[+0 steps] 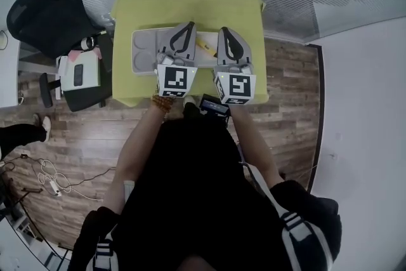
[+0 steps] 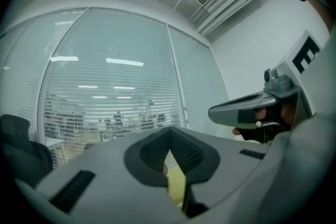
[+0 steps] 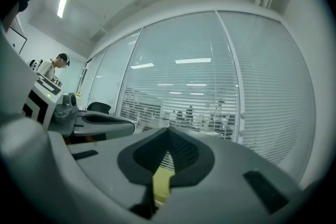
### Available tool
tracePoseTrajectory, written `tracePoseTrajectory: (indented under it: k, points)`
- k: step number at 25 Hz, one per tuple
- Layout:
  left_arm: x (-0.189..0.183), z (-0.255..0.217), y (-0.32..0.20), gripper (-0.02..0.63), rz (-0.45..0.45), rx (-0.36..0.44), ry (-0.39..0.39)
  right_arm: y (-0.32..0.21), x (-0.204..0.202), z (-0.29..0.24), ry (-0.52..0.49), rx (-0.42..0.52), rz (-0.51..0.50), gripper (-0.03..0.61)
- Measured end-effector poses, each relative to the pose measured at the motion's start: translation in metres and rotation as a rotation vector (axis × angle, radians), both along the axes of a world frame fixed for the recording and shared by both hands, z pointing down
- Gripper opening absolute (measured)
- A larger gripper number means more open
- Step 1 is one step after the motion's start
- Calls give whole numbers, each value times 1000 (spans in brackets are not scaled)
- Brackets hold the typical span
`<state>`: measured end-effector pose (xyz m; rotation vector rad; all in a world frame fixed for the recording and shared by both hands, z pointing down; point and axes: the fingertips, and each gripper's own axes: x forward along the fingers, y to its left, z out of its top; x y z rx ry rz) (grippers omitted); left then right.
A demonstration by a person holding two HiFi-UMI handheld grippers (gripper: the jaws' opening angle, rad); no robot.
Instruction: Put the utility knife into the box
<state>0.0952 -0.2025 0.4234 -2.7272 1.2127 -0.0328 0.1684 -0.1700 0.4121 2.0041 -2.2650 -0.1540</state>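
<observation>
Over the near half of the table [image 1: 250,22], the left gripper [image 1: 189,26] and the right gripper [image 1: 224,30] are held level, each with its jaws pressed together and nothing between them. Between the two, farther across the table, the yellow knife [image 1: 204,44] is seen ungripped by the right end of the grey box [image 1: 141,41]. Whether it lies inside cannot be told. If it lies outside, the grasp and the placing are judged still to be done.
</observation>
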Motion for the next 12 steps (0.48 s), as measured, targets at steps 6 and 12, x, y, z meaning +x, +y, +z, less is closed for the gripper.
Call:
tracePoseTrajectory:
  k: [6, 12]
  points:
    - [1, 13, 1, 9, -4, -46, -7, 1, 10, 12, -9, -26, 6, 0]
    - [-2, 23, 2, 9, -11, -70, -26, 3, 19, 26, -20, -52, 13, 0]
